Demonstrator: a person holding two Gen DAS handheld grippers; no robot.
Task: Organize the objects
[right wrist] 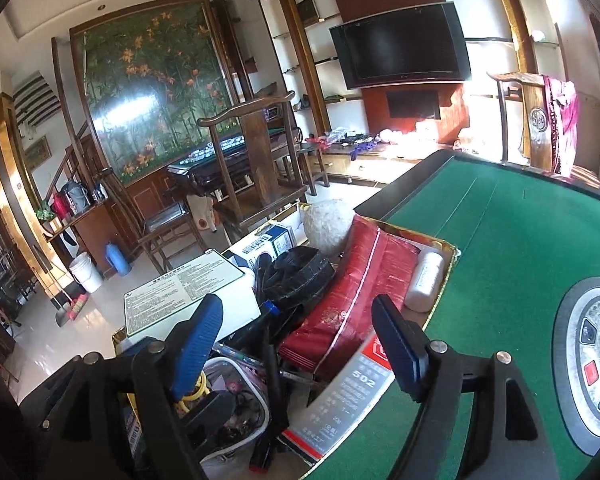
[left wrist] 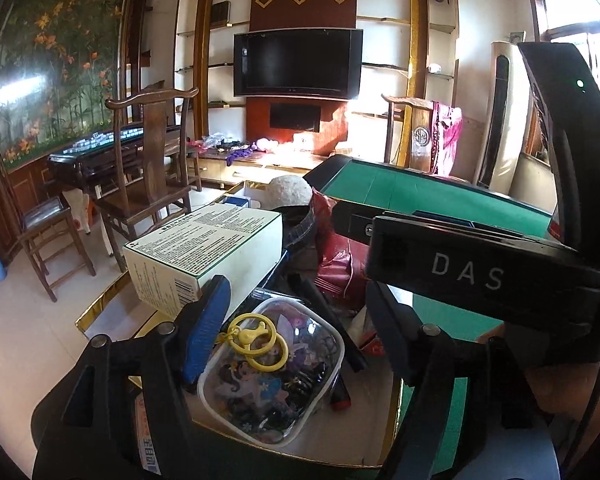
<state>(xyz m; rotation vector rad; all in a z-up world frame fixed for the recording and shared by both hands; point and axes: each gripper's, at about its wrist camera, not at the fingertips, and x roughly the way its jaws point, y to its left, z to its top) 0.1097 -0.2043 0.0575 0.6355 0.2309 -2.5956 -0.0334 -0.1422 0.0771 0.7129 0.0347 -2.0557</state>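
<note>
While both our grippers hover over the gold-rimmed box [right wrist: 450, 250] at the edge of the green table [right wrist: 500, 240], neither grips anything. Our left gripper [left wrist: 296, 332] stands wide above the clear pouch [left wrist: 272, 376] with its yellow ring [left wrist: 260, 340], pads clear of it. Our right gripper [right wrist: 300, 344] is also wide, empty, above the red packet [right wrist: 352, 292] and a card [right wrist: 348, 396]. Beside them lie a white carton [left wrist: 204, 248] and a bottle [right wrist: 424, 280].
</note>
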